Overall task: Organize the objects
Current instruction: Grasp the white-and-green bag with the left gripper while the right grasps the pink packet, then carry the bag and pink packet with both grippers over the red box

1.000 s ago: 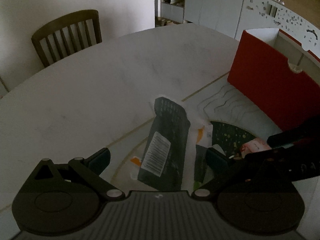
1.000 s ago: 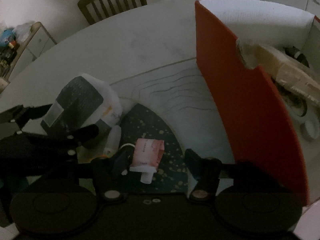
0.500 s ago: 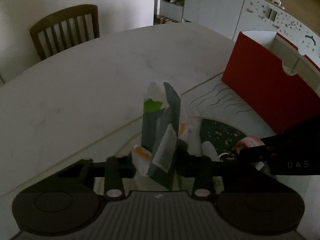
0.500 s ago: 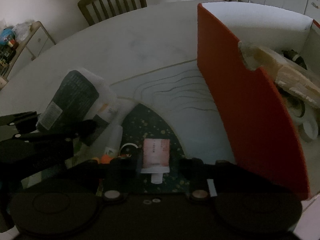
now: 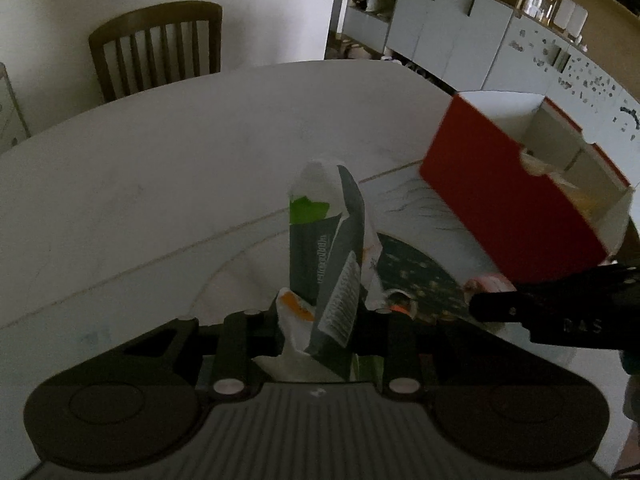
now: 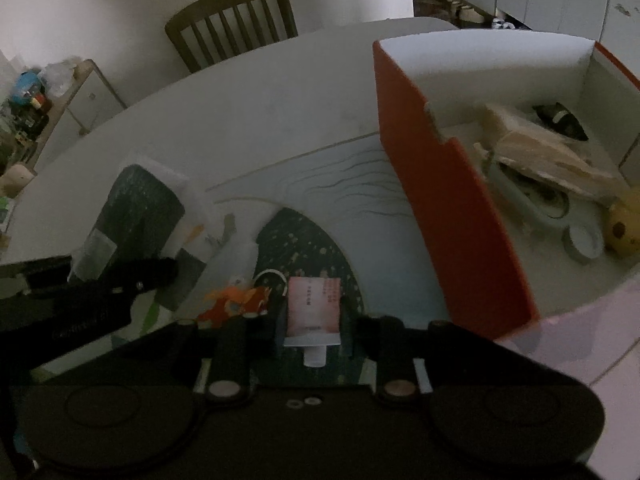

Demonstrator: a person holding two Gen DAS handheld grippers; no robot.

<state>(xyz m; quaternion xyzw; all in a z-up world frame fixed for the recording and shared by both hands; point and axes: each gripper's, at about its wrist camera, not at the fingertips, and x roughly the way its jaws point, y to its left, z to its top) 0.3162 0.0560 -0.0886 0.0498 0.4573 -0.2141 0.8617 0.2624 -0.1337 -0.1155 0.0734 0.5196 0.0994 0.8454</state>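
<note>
The dark green-and-white pouch (image 5: 326, 264) is pinched low down in the left gripper (image 5: 320, 332), whose jaws are closing on it, so that it stands crumpled and upright off the bench (image 5: 160, 184). The small pink tube (image 6: 314, 312), cap toward the camera, is clamped across its body in the right gripper (image 6: 314, 330), just above the dark speckled mat (image 6: 304, 240).

Both items appear to be held this way for carrying to the red box (image 6: 448, 208), which stands open-topped close by on the right, so a short lift over its wall would be enough.

Left loose on the mat, between the two grippers, are an orange toy figure (image 6: 240, 300) and a white bottle (image 6: 236, 260); these would be taken afterwards.

The pouch's folded shape and green patch are shown only by the left wrist view, where the tube is mostly hidden behind the right gripper (image 5: 560, 316). The box interior is shown only by the right wrist view: a tan paper-wrapped bundle (image 6: 540, 148), a tape roll (image 6: 584, 242) and a yellow rounded toy (image 6: 624, 220), though dim light leaves these identities uncertain. A wooden chair (image 5: 156, 48) is seen beyond the bench.
</note>
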